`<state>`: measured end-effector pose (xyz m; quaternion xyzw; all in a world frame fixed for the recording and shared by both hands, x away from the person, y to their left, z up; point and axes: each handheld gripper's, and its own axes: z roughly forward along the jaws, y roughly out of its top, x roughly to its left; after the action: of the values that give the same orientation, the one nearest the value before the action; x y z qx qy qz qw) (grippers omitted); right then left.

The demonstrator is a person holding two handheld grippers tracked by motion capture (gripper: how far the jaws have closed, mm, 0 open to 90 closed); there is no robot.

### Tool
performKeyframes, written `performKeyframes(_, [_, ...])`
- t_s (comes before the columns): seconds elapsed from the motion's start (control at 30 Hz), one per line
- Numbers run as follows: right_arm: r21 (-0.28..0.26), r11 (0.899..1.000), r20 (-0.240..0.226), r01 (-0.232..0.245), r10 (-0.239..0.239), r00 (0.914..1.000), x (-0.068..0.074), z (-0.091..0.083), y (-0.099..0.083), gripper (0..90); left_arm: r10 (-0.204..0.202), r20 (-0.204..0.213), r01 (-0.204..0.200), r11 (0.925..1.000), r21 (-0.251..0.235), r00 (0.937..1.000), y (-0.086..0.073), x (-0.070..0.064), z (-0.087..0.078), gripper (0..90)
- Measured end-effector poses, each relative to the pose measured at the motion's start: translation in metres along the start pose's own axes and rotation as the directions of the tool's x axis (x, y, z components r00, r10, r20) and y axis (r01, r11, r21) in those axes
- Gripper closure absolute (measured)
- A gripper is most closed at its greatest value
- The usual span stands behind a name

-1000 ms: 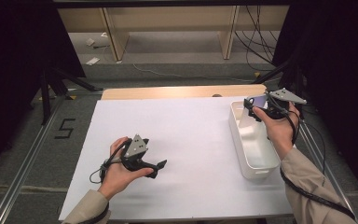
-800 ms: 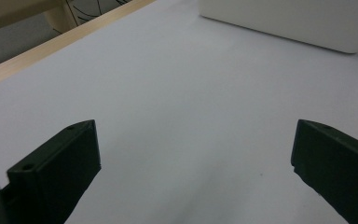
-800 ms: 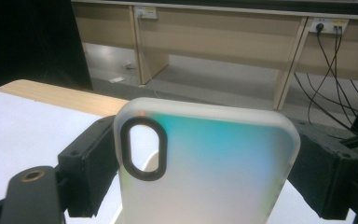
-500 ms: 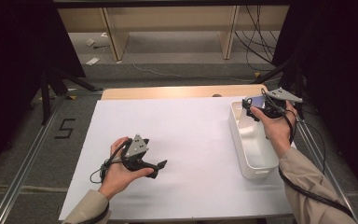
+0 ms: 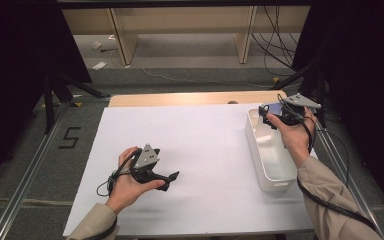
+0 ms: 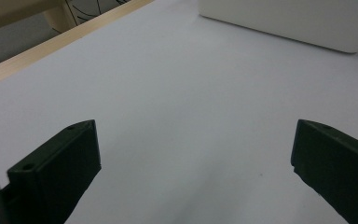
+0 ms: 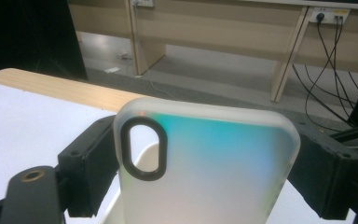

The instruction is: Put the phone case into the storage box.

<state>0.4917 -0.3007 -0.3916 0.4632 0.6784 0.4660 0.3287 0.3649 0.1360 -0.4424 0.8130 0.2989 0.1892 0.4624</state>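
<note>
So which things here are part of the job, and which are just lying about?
In the job:
- phone case, clamped in the right gripper
- white bin, beneath that gripper
- left gripper, open, resting on the white sheet

Lying about:
- scraps on the floor
- cables beyond the table
- the "5" floor mark

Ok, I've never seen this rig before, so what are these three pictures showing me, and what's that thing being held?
There is no robot arm here: a person holds a two-jaw tool in each hand. The high view looks down on a table covered by a white sheet. The other two pictures come from cameras riding on the tools. The left gripper rests low over the sheet, jaws wide apart, holding nothing. The right gripper clamps a frosted phone case, tinted blue-green, by its sides, above the far end of a white bin.
</note>
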Motion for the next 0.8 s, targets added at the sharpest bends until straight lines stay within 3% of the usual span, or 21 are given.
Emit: performKeyframes(0.8, [0.036, 0.999, 0.016, 0.01, -0.01, 0.9998, 0.003, 0.015, 0.001, 17.7, 0.001, 0.001, -0.001, 1.0, 0.0, 1.0, 0.0, 0.0, 0.0, 0.6])
